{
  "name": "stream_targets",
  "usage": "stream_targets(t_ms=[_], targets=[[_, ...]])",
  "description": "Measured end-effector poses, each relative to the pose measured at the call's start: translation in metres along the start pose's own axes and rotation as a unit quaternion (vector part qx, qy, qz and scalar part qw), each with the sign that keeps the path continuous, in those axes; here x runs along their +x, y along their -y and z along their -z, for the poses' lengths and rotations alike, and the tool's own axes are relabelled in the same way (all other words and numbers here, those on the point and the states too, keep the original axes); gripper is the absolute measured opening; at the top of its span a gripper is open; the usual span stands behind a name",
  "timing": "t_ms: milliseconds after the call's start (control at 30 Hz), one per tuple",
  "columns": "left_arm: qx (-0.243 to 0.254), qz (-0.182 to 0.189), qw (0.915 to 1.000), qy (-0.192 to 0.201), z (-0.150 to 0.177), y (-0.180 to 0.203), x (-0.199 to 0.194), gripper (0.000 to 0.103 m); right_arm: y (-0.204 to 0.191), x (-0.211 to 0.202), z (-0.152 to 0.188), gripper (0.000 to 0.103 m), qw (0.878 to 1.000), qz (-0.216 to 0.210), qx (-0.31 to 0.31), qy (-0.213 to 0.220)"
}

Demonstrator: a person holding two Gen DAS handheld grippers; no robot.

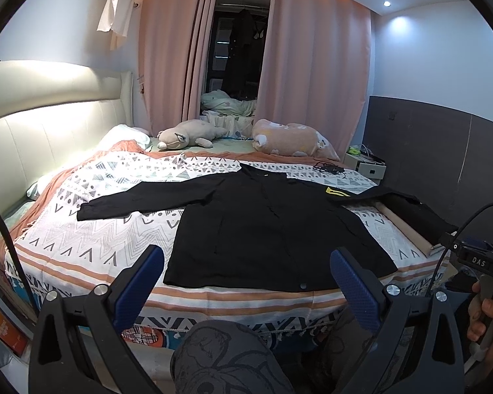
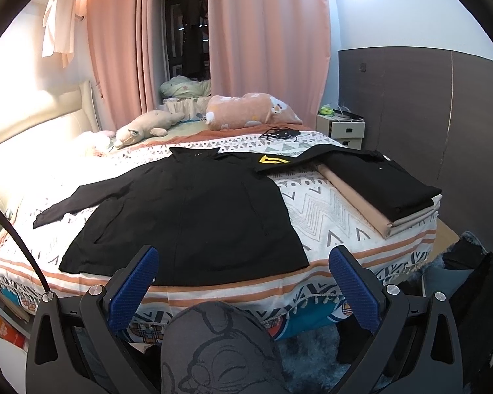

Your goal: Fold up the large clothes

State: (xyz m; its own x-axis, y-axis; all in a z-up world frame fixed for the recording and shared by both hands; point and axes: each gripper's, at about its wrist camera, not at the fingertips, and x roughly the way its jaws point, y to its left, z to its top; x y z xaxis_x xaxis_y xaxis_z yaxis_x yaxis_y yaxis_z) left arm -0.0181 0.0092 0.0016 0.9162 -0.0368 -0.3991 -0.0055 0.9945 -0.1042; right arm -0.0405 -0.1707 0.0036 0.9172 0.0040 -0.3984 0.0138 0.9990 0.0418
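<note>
A large black jacket (image 1: 263, 229) lies spread flat on the patterned bedspread (image 1: 98, 236), sleeves stretched out to both sides, a yellow patch (image 1: 337, 191) on its right sleeve. My left gripper (image 1: 246, 262) hovers open above the bed's near edge, just short of the jacket's hem, nothing between its blue pads (image 1: 138, 285). The right wrist view shows the same jacket (image 2: 187, 216) and patch (image 2: 272, 159). My right gripper (image 2: 245, 261) is also open and empty, held over the hem near the bed's edge. The right sleeve's end rests against a folded stack.
A stack of folded clothes (image 2: 384, 190), black on beige, sits on the bed's right side. Plush toys (image 1: 187, 134) and a pink pillow (image 2: 249, 111) lie at the far end with a black cable (image 2: 279, 134). A nightstand (image 2: 341, 128) stands beyond. A knee in grey printed trousers (image 2: 213, 344) is below.
</note>
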Motion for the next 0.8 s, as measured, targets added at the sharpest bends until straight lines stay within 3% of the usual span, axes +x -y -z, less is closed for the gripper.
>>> stream_targets(t_ms=[233,433,667,800], targets=[[-0.014,0.005,0.9999,-0.001,-0.002,-0.006,0.006,0.103,-0.002,0.000,0.000,0.103,1.000,0.004,-0.004,0.001],[-0.023,-0.016,0.9996,0.000,-0.006,-0.012,0.019,0.103,-0.005,0.012,-0.004,0.103,1.000,0.015,-0.014,0.007],[-0.026,-0.039,0.9989,0.002,-0.021,-0.026,0.046,0.103,-0.022,0.058,-0.023,0.103,1.000,-0.005,-0.015,-0.009],[-0.043,-0.076,0.9961,0.004,-0.033,-0.044,0.070,0.103,-0.033,0.092,-0.041,0.103,0.999,-0.027,-0.013,-0.015]])
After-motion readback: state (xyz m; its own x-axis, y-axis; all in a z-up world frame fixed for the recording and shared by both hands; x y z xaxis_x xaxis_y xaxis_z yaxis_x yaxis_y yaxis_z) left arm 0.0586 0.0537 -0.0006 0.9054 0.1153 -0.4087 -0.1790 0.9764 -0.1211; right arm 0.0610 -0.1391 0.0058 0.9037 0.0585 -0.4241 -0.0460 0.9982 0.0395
